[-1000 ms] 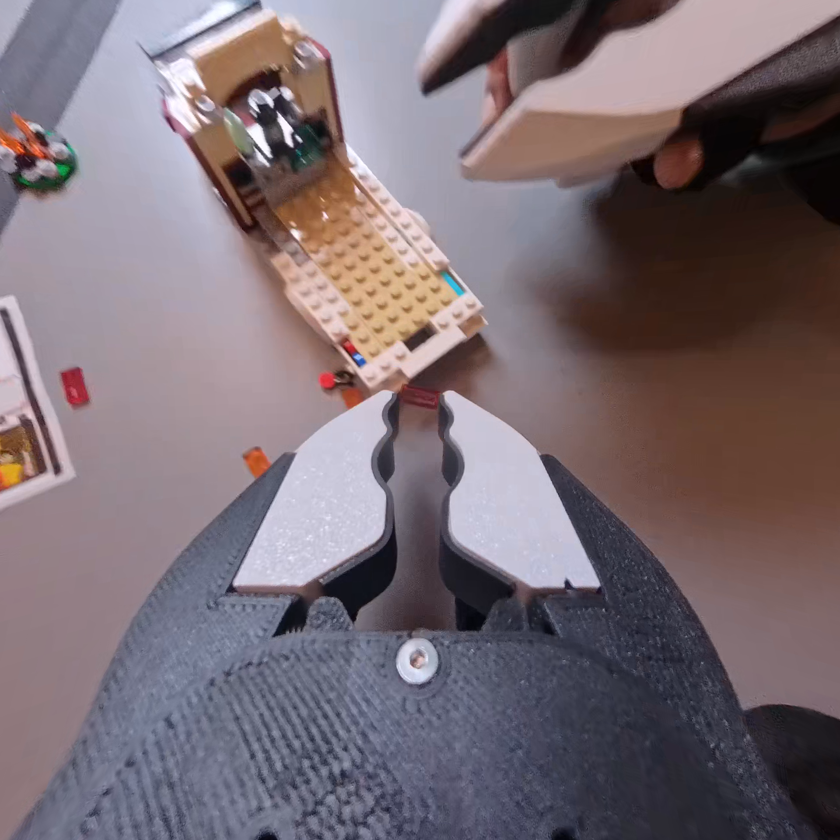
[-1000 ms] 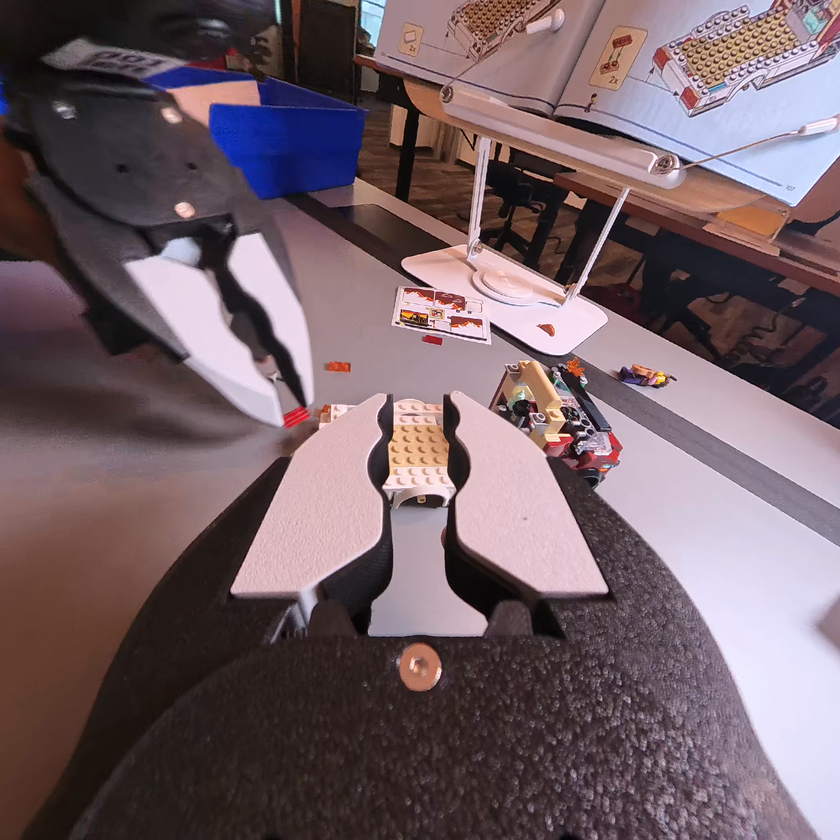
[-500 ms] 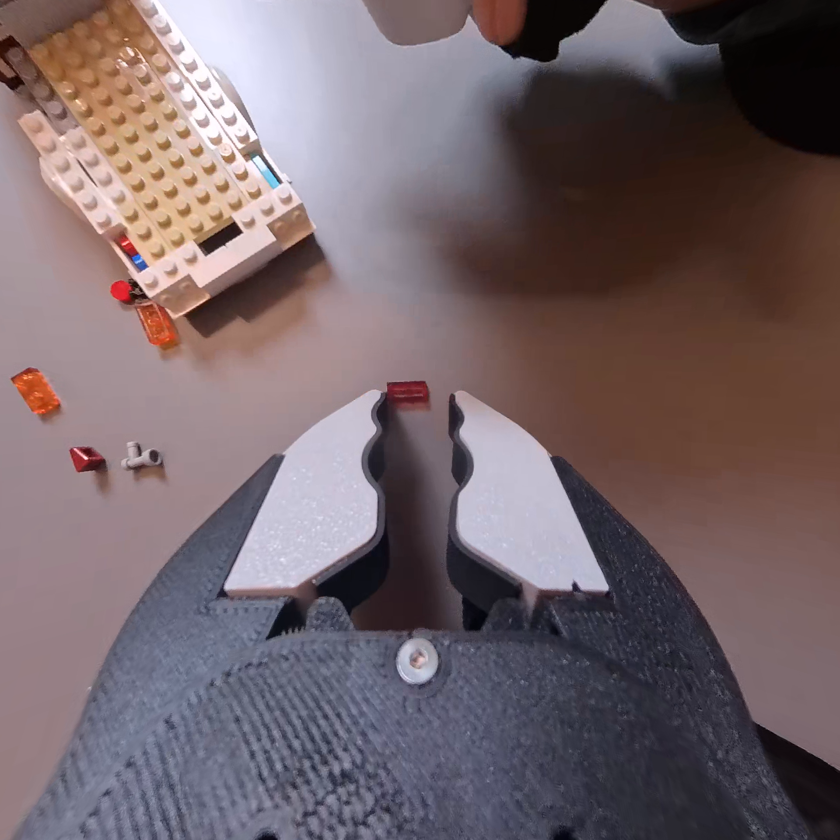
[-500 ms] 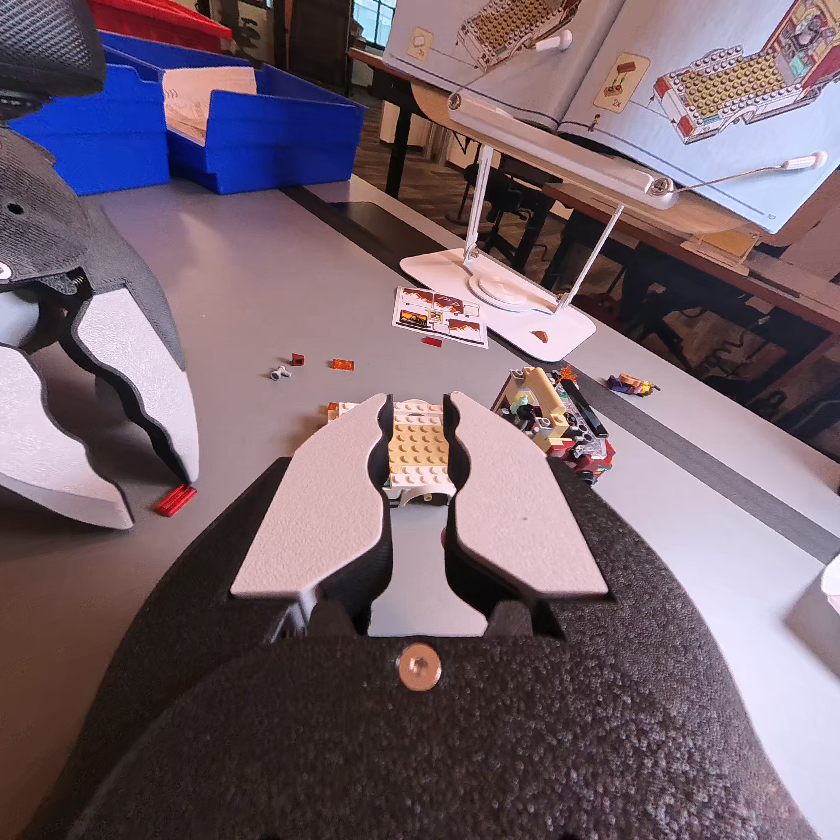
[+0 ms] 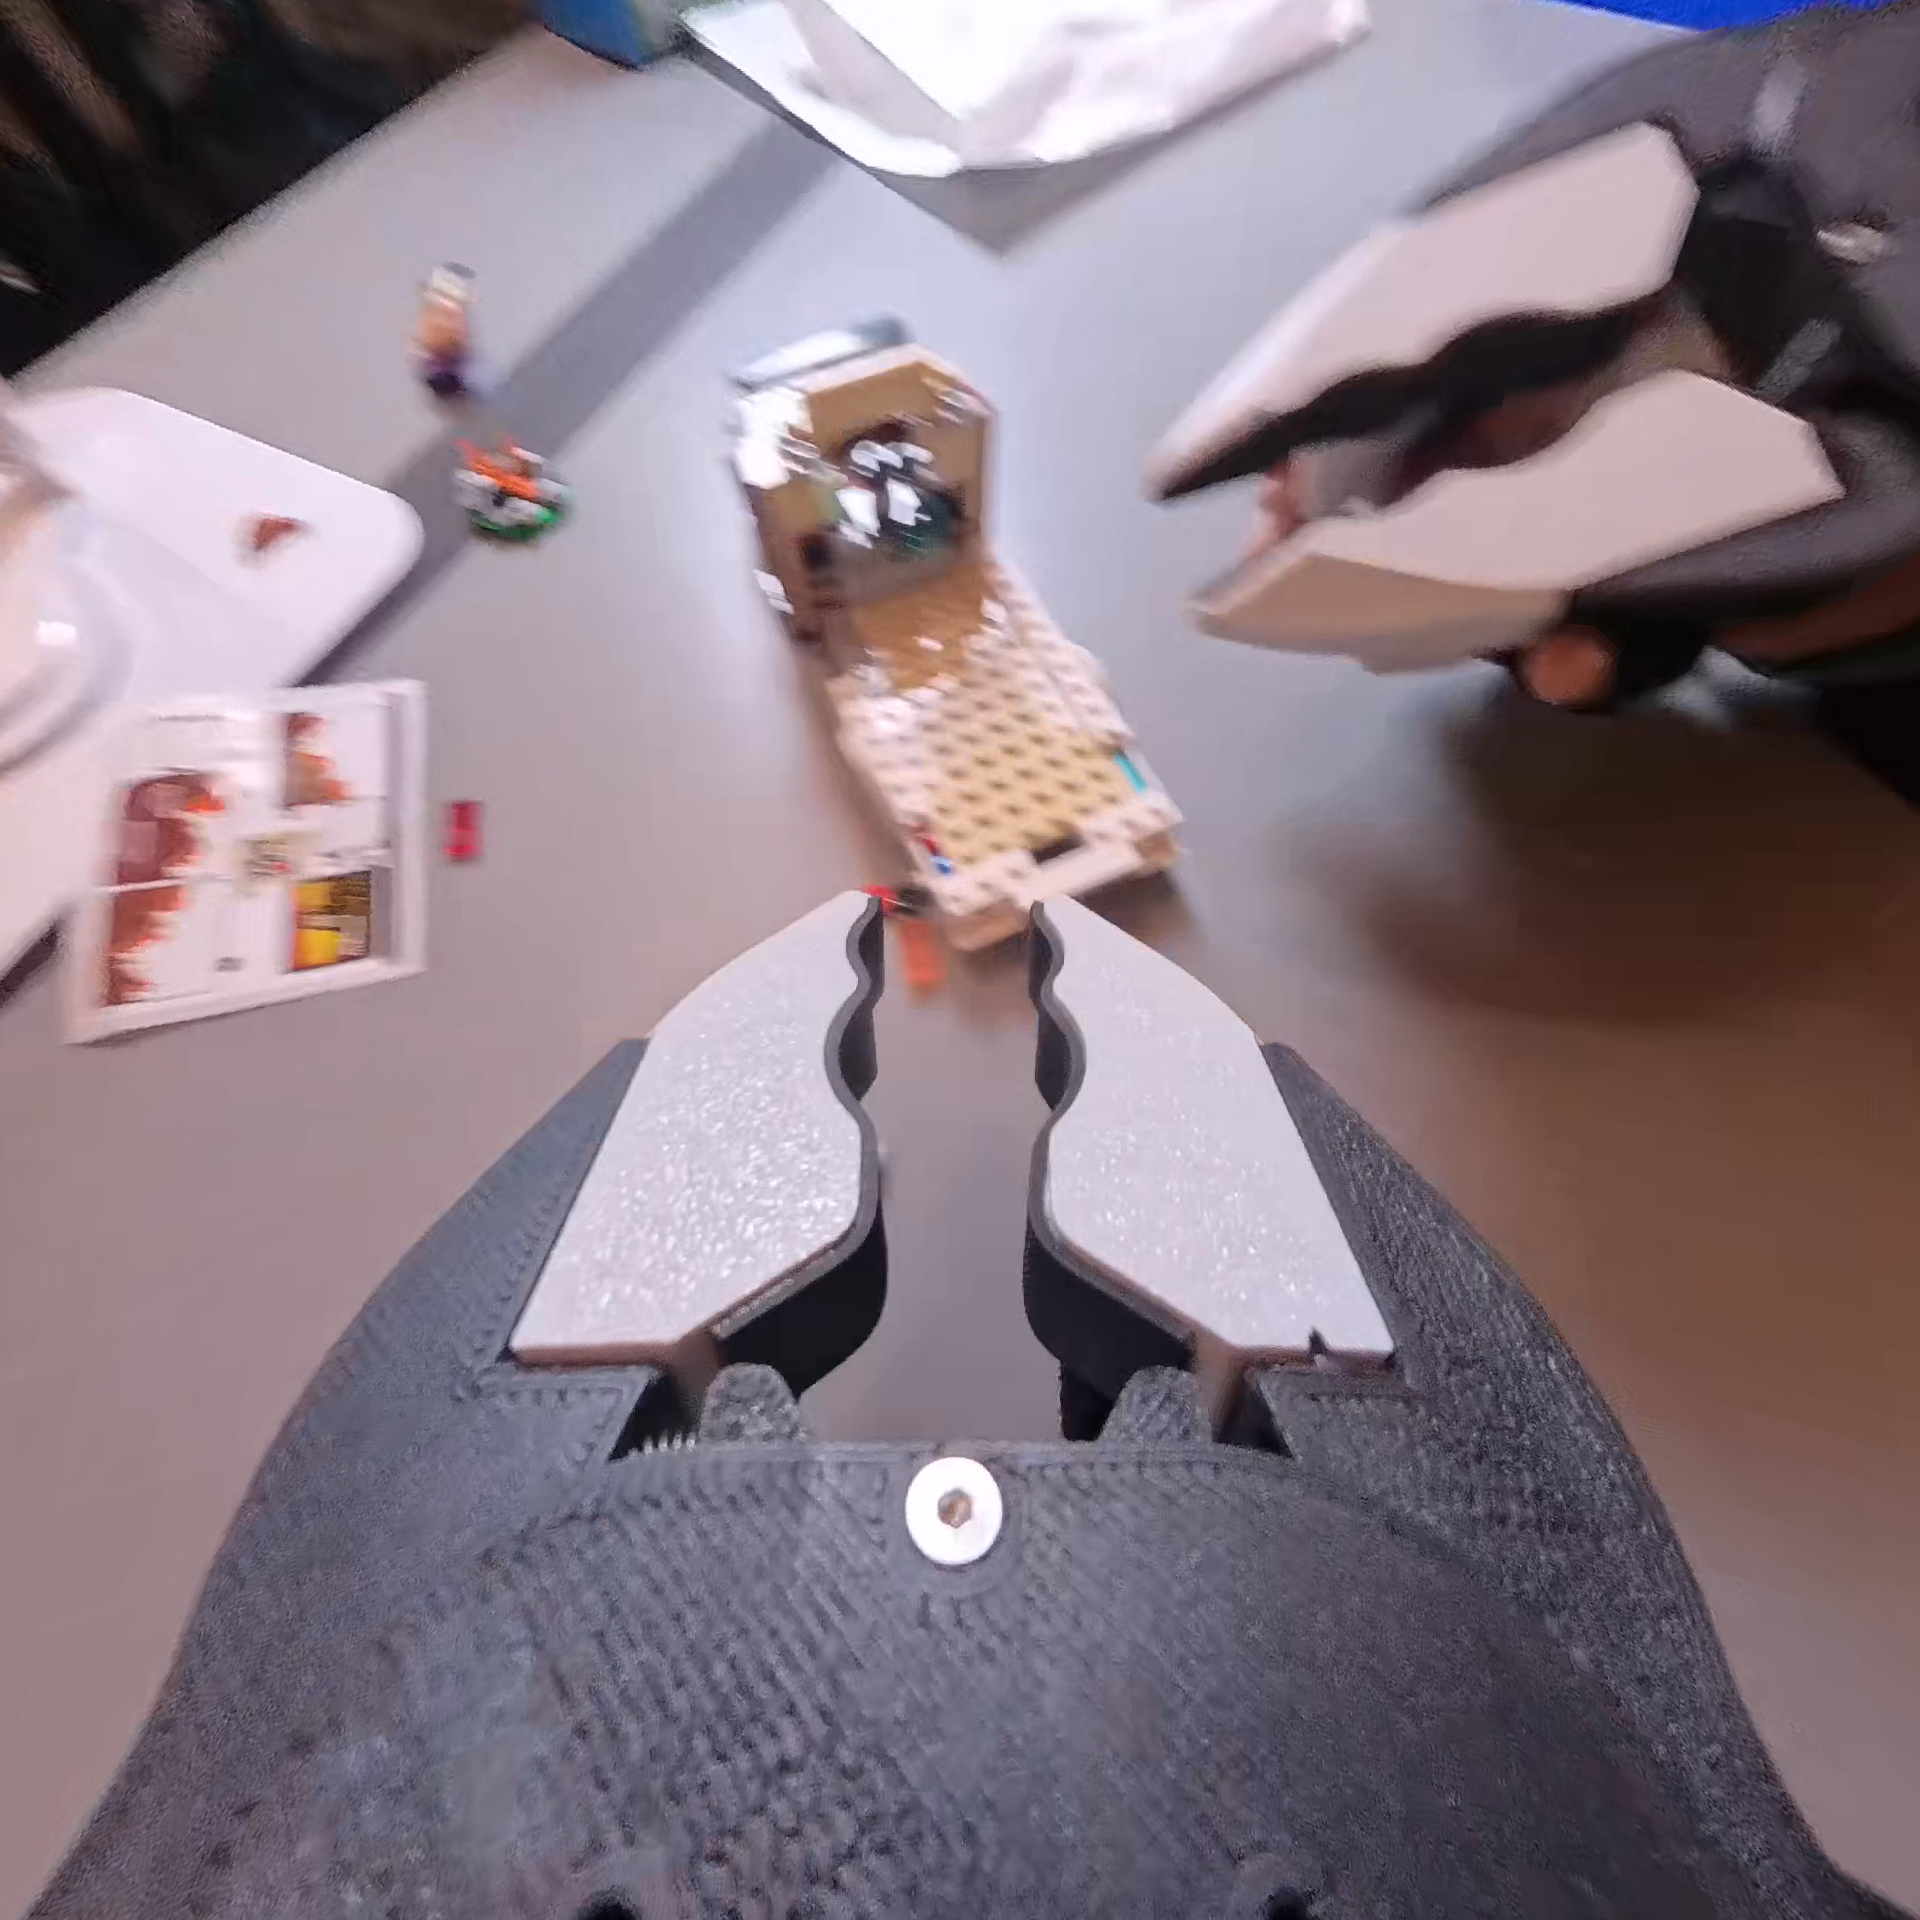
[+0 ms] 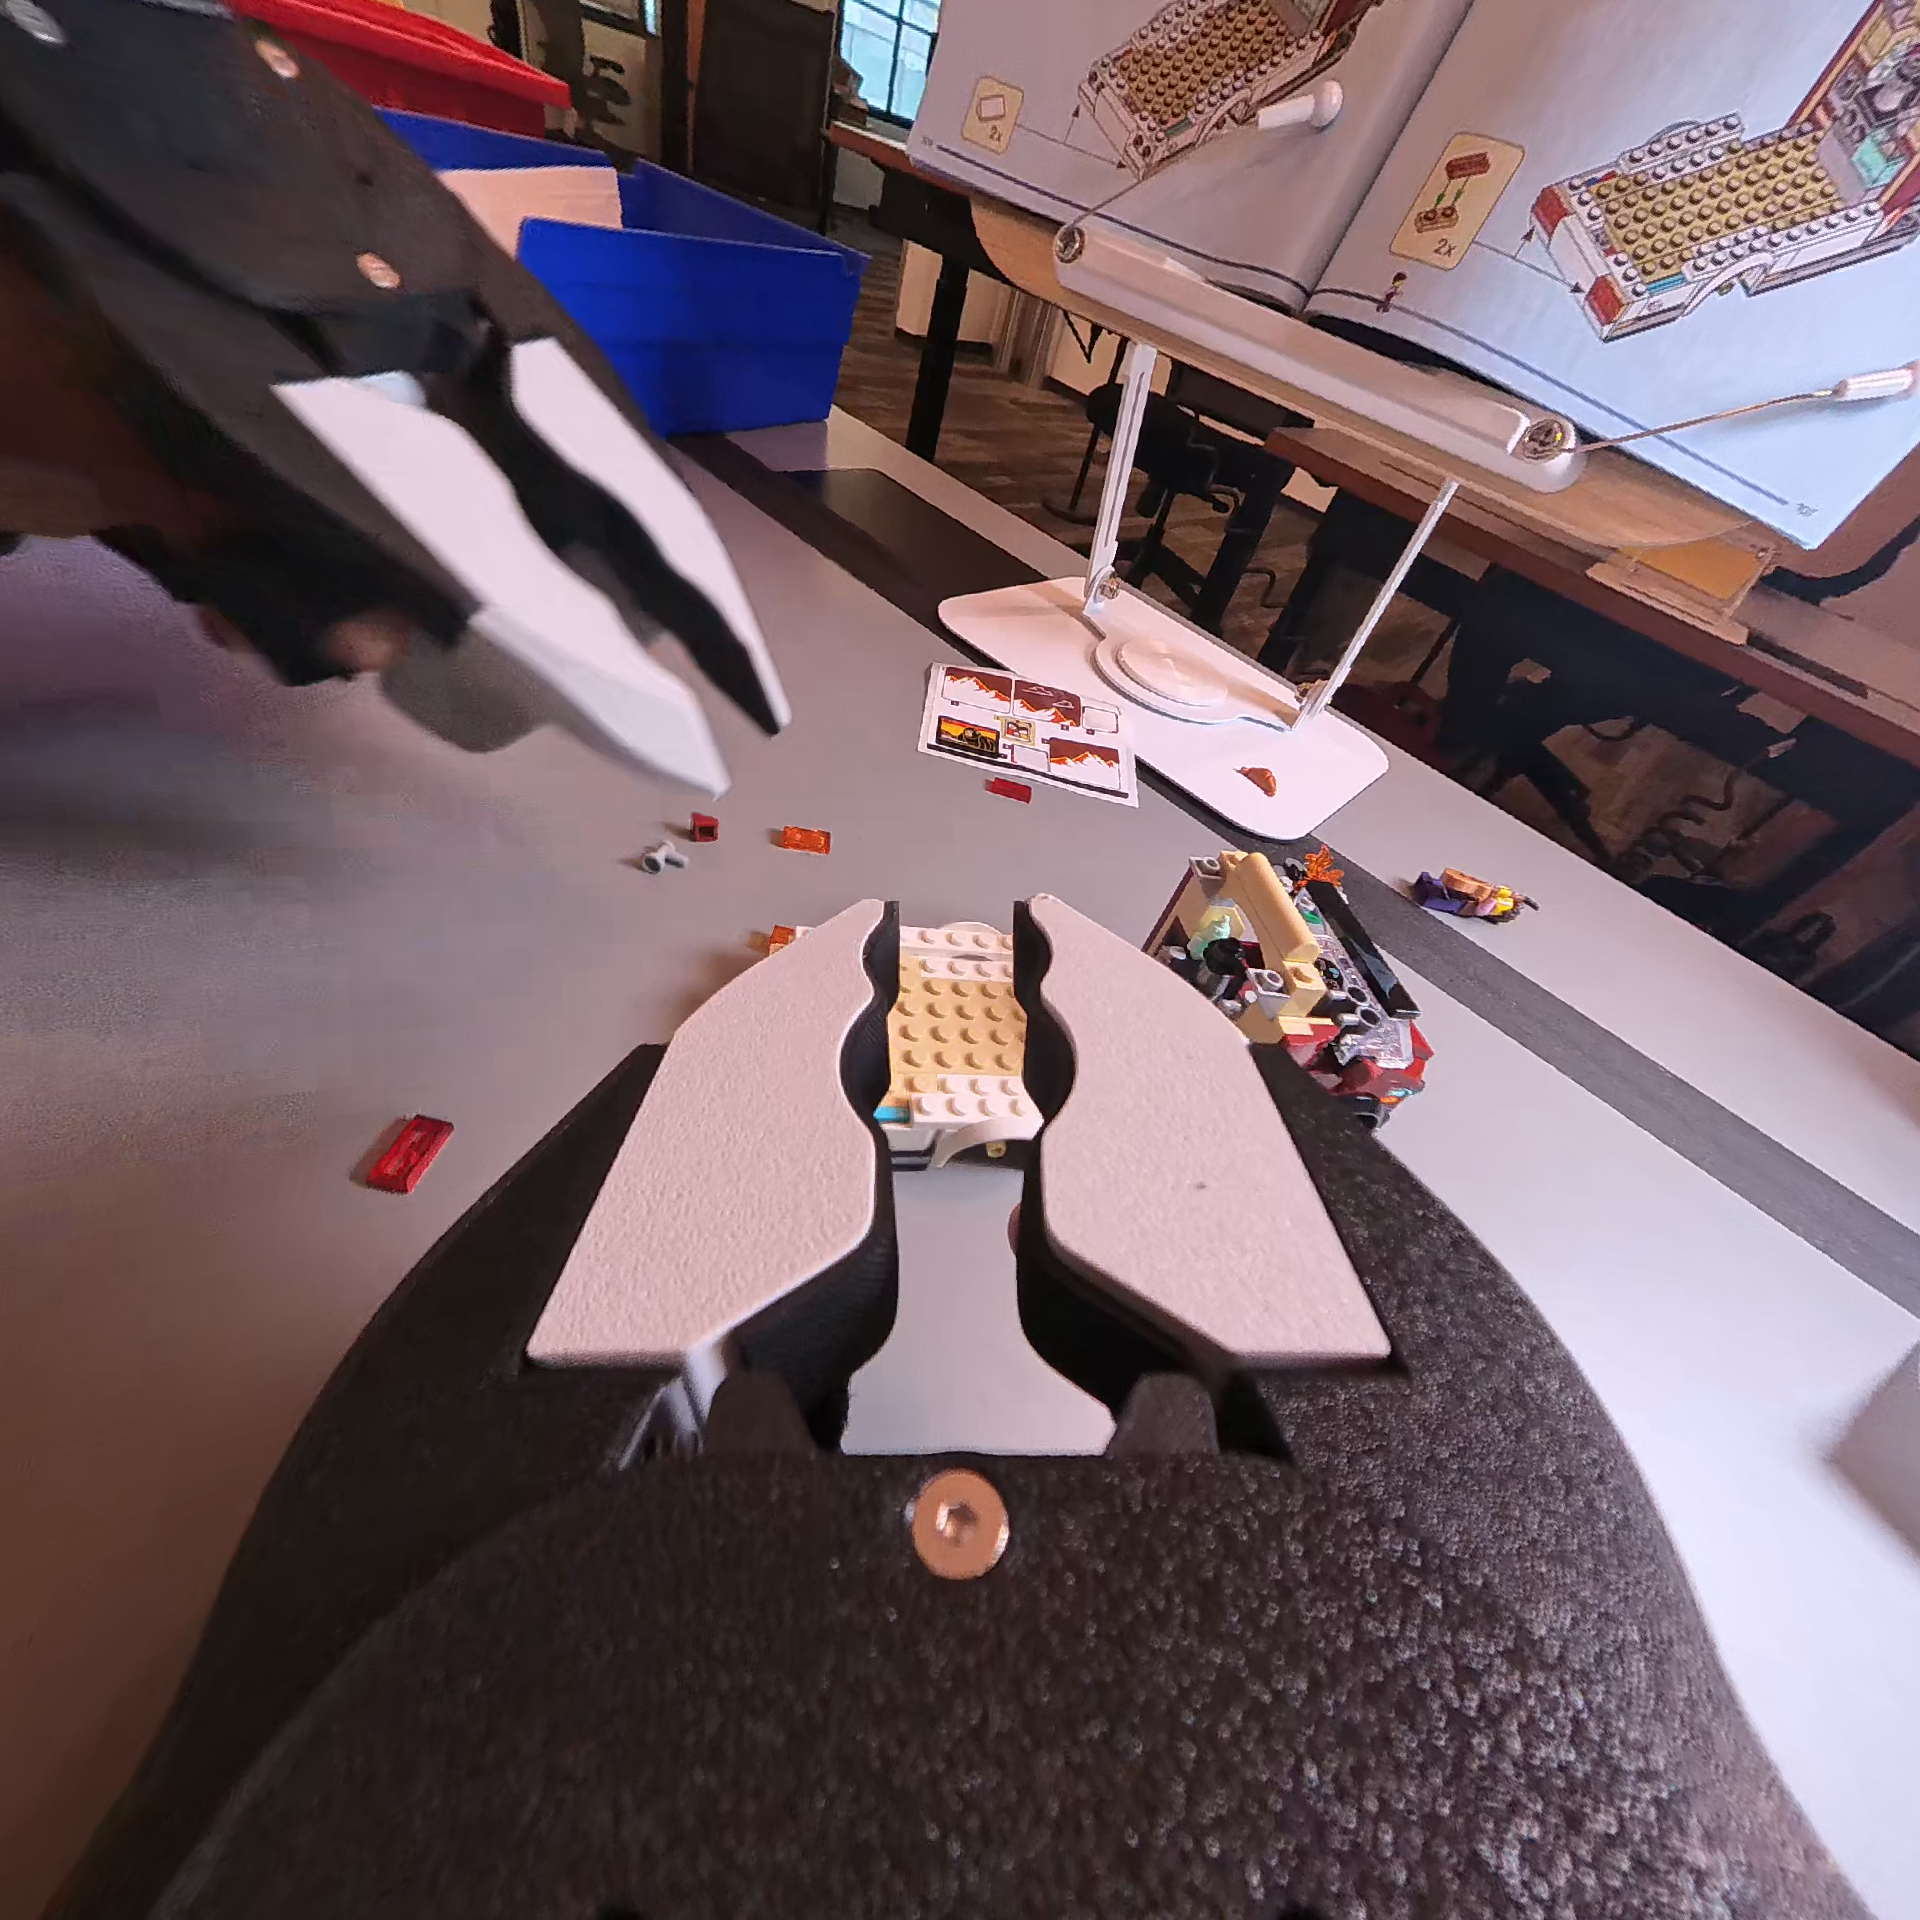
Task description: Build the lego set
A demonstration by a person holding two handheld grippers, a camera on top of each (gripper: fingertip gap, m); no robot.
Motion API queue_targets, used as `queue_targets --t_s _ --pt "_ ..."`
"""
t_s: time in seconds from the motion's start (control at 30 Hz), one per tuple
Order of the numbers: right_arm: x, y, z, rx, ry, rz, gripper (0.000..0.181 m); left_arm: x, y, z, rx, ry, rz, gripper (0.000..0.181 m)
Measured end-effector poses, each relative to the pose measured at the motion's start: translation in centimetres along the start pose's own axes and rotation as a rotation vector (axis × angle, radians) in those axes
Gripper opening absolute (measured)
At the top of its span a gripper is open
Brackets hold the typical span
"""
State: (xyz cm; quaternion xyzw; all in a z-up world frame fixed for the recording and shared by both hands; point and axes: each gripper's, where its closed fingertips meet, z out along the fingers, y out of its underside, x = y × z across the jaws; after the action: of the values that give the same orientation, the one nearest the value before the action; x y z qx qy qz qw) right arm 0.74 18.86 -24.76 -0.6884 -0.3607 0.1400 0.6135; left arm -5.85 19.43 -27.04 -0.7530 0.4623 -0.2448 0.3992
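Partly built: a tan-and-white studded vehicle floor (image 6: pixel 956 1023) with a cab section (image 6: pixel 1288 977) at its far end resting on the grey surface (image 6: pixel 1558 1299), framed between the tips of the right gripper (image 6: pixel 954 914), jaws narrowly apart and holding nothing. At 9 o'clock from that gripper, a flat red tile (image 6: pixel 408 1151) lying loose, with small red, grey and orange pieces (image 6: pixel 802 837) near 11 o'clock beside a sticker sheet (image 6: pixel 1023 732). Left gripper (image 5: pixel 956 914) raised above the surface, slightly parted and empty; judging by the open instruction booklet (image 6: pixel 1455 135), plenty left to attach.
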Motion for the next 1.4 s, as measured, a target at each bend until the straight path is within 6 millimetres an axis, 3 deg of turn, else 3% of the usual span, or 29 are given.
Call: queue_targets --t_s 0.1,0.23,0.37,0.67,0.83,1.1,1.4 --pt "-0.1 -0.1 0.1 0.003 -0.001 -0.002 0.021 -5.0 -1.2 0.9 0.06 -0.127 -0.022 0.026" --pt "-0.1 -0.5 -0.3 0.025 0.004 -0.002 0.023 -10.8 -0.7 3.3 0.07 -0.224 0.017 0.024" --pt "0.4 -1.1 -0.7 0.054 0.009 0.008 0.027 -12.8 0.8 5.3 0.056 -0.176 0.025 0.023" --pt "0.7 -0.7 -0.5 0.045 -0.01 0.057 0.028 -12.5 2.3 6.4 -0.068 -0.042 0.066 0.027" --pt "0.6 -0.3 -0.3 0.03 -0.017 0.062 0.027 -12.7 1.9 7.5 -0.093 -0.009 0.065 0.025" --pt "0.7 0.0 -0.2 0.018 -0.017 0.069 0.027 -13.3 1.8 8.3 -0.149 -0.014 0.006 0.016" --pt "0.5 0.2 -0.1 0.009 -0.023 0.056 0.026 -13.5 1.6 7.8 -0.148 -0.095 0.102 0.008"
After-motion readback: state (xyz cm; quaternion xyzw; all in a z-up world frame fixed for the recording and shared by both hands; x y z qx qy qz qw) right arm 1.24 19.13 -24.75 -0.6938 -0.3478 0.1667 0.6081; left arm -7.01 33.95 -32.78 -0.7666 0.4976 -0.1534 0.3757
